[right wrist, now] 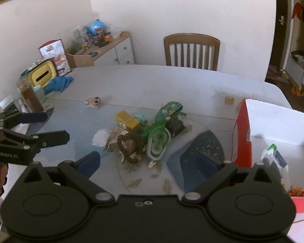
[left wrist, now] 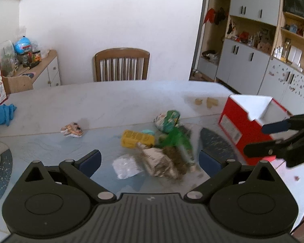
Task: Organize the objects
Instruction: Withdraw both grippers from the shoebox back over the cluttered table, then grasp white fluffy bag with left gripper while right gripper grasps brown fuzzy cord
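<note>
Both grippers are held open and empty above the table (left wrist: 111, 101); the pile of packets (right wrist: 143, 135) is seen mid-frame, dead ahead of the right gripper (right wrist: 149, 162) and just as central between the fingers of the left gripper (left wrist: 150, 160). The red box (right wrist: 273, 121) sits at the right edge of the frame, nearer the right gripper, one packet already inside; the green packet's (right wrist: 162, 125) long axis runs from upper right to lower left in the right wrist view.

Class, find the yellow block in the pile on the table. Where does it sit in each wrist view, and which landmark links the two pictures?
Left wrist view: yellow block, just left of centre, at the pile's left edge.
Right wrist view: yellow block, left of centre, at the pile's upper left.
Shared landmark: wooden chair behind the table.
</note>
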Available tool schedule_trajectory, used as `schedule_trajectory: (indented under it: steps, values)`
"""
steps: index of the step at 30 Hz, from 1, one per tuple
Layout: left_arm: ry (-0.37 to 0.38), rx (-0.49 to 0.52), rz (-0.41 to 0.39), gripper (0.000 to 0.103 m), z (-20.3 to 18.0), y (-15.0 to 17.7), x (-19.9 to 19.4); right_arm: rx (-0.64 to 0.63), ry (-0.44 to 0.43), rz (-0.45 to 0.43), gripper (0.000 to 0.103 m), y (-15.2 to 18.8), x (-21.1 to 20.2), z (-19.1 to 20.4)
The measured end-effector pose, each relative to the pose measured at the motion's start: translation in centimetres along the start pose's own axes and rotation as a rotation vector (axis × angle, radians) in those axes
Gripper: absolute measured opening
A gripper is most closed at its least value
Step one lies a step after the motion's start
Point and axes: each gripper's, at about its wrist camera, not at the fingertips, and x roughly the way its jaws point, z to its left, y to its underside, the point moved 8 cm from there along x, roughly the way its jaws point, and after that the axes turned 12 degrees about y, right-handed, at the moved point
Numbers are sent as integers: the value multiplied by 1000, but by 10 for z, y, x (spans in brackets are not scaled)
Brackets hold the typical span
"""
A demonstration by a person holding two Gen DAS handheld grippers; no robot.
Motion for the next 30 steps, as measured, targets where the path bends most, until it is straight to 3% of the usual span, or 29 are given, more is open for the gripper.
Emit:
schedule_trajectory:
  steps: [6,13,28,30]
  values:
    - [-68,44,62,103,30,20,31,20,32,30,97,2,28,8]
    - [-54,12,135,103,61,44,70,-8,47,79,91,7,59,23]
    - [32,29,146,102,77,49,111,-160,8,127,56,6,104,64]
    - [40,27,148,97,78,48,113,-164,2,128,49,3,108,68]
